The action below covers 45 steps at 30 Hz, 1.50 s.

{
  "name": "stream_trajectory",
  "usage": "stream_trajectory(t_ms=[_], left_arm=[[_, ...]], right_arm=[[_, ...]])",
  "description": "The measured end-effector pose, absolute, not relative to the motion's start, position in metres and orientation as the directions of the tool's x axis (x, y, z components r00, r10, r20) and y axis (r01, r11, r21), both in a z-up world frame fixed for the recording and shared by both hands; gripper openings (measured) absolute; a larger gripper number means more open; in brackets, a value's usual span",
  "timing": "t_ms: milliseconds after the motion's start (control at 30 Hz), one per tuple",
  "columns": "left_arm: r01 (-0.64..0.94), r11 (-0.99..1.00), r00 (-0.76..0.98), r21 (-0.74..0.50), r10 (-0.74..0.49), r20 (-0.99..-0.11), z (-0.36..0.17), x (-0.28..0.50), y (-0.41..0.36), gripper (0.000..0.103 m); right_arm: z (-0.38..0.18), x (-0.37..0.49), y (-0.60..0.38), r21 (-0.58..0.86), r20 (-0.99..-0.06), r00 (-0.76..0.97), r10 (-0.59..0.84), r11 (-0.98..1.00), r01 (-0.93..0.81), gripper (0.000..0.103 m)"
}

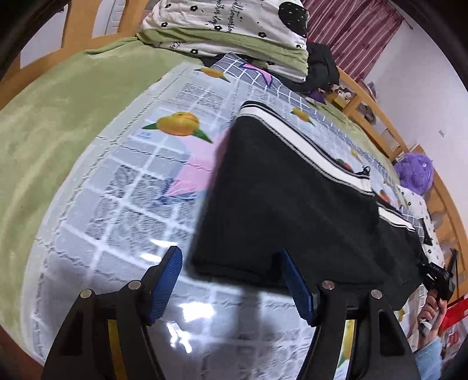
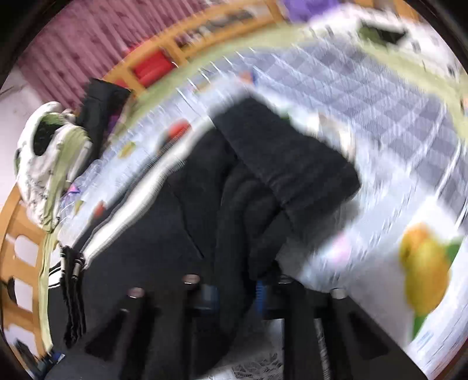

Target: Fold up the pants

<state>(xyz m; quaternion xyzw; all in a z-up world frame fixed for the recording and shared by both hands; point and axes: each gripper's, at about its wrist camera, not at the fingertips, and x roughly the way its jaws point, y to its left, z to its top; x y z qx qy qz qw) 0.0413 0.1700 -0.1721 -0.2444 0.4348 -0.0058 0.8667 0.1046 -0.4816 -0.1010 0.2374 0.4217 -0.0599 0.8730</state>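
Evidently the left gripper point(image 1: 231, 280) is held wide apart with nothing between its blue pads point(image 1: 163, 280), poised at the near edge of the black pants point(image 1: 286, 204) spread on the fruit-printed sheet point(image 1: 122, 181), while the right gripper point(image 2: 234, 295) is clamped on a bunched black fold.

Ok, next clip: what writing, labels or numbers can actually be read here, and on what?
"Tomorrow": cursive print on the white flowered bedding piled at the head of the bed; the words around it are cut off or too curled to read.
Small blue mark on the fruit-print mat: too small to read.
Right wrist view: blurred, no writing readable.
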Motion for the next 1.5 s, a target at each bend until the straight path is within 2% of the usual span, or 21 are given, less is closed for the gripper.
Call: stream_trajectory(t_ms=[67, 133, 167, 200, 233, 267, 300, 333, 467, 533, 600, 667, 700, 767, 967, 1033, 1067, 1233, 1500], left_arm=[[-0.197, 0.864, 0.642, -0.463, -0.243, -0.727, -0.172, 0.044, 0.167, 0.067], [-0.208, 0.873, 0.634, -0.441, -0.223, -0.741, -0.178, 0.049, 0.160, 0.066], [-0.211, 0.888, 0.639, -0.408, -0.191, -0.745, -0.179, 0.051, 0.154, 0.055], [-0.216, 0.907, 0.639, -0.362, -0.150, -0.755, -0.179, 0.051, 0.150, 0.049], [-0.210, 0.929, 0.630, -0.304, -0.109, -0.769, -0.177, 0.050, 0.145, 0.041], [-0.202, 0.935, 0.629, -0.290, -0.103, -0.770, -0.176, 0.047, 0.145, 0.035], [-0.196, 0.933, 0.636, -0.302, -0.113, -0.764, -0.174, 0.044, 0.148, 0.031], [-0.194, 0.924, 0.641, -0.329, -0.134, -0.756, -0.172, 0.040, 0.153, 0.028], [-0.217, 0.867, 0.648, -0.449, -0.216, -0.730, -0.168, 0.026, 0.174, 0.030], [-0.225, 0.866, 0.638, -0.446, -0.215, -0.740, -0.168, 0.024, 0.177, 0.032], [-0.226, 0.883, 0.631, -0.412, -0.190, -0.752, -0.165, 0.022, 0.177, 0.036], [-0.226, 0.895, 0.630, -0.384, -0.167, -0.758, -0.162, 0.018, 0.179, 0.054], [-0.221, 0.894, 0.636, -0.389, -0.170, -0.753, -0.161, 0.015, 0.181, 0.057], [-0.212, 0.884, 0.648, -0.416, -0.191, -0.737, -0.161, 0.012, 0.186, 0.058], [-0.181, 0.866, 0.662, -0.466, -0.243, -0.709, -0.166, 0.017, 0.201, 0.058], [-0.167, 0.854, 0.661, -0.493, -0.274, -0.699, -0.169, 0.020, 0.207, 0.058], [-0.163, 0.847, 0.660, -0.506, -0.288, -0.694, -0.171, 0.022, 0.208, 0.058], [-0.117, 0.868, 0.628, -0.482, -0.311, -0.713, -0.179, 0.037, 0.199, 0.058], [-0.085, 0.892, 0.630, -0.443, -0.296, -0.718, -0.181, 0.044, 0.185, 0.058]], right_arm=[[-0.087, 0.097, -0.489, 0.436, -0.671, 0.732, 0.119, 0.862, 0.259, 0.012], [-0.094, 0.108, -0.493, 0.402, -0.725, 0.681, 0.103, 0.866, 0.298, 0.013], [-0.106, 0.117, -0.491, 0.349, -0.781, 0.619, 0.088, 0.883, 0.315, 0.017], [-0.118, 0.122, -0.492, 0.309, -0.823, 0.561, 0.084, 0.896, 0.320, 0.025], [-0.126, 0.122, -0.491, 0.293, -0.837, 0.540, 0.084, 0.903, 0.314, 0.027], [-0.123, 0.116, -0.490, 0.278, -0.826, 0.560, 0.060, 0.908, 0.313, 0.034], [-0.117, 0.111, -0.488, 0.242, -0.829, 0.558, 0.017, 0.912, 0.331, 0.041], [-0.109, 0.106, -0.485, 0.192, -0.833, 0.552, -0.032, 0.919, 0.344, 0.042], [-0.068, 0.082, -0.452, 0.104, -0.791, 0.604, -0.097, 0.952, 0.289, 0.042], [-0.051, 0.074, -0.427, 0.107, -0.773, 0.632, -0.058, 0.969, 0.221, 0.042], [-0.043, 0.076, -0.395, 0.160, -0.760, 0.649, 0.031, 0.977, 0.141, 0.043], [-0.045, 0.084, -0.359, 0.242, -0.759, 0.632, 0.157, 0.969, 0.049, 0.044], [-0.049, 0.088, -0.338, 0.290, -0.762, 0.606, 0.227, 0.957, 0.005, 0.044], [-0.057, 0.091, -0.296, 0.367, -0.761, 0.553, 0.339, 0.928, -0.064, 0.044], [-0.090, 0.095, -0.216, 0.477, -0.735, 0.476, 0.482, 0.867, -0.142, 0.044], [-0.111, 0.096, -0.194, 0.448, -0.779, 0.421, 0.465, 0.882, -0.147, 0.035], [-0.124, 0.096, -0.182, 0.411, -0.810, 0.382, 0.444, 0.896, -0.169, 0.025], [-0.129, 0.082, -0.159, 0.261, -0.825, 0.445, 0.348, 0.934, -0.245, 0.025], [-0.132, 0.078, -0.172, 0.298, -0.783, 0.500, 0.370, 0.929, -0.221, 0.034]])
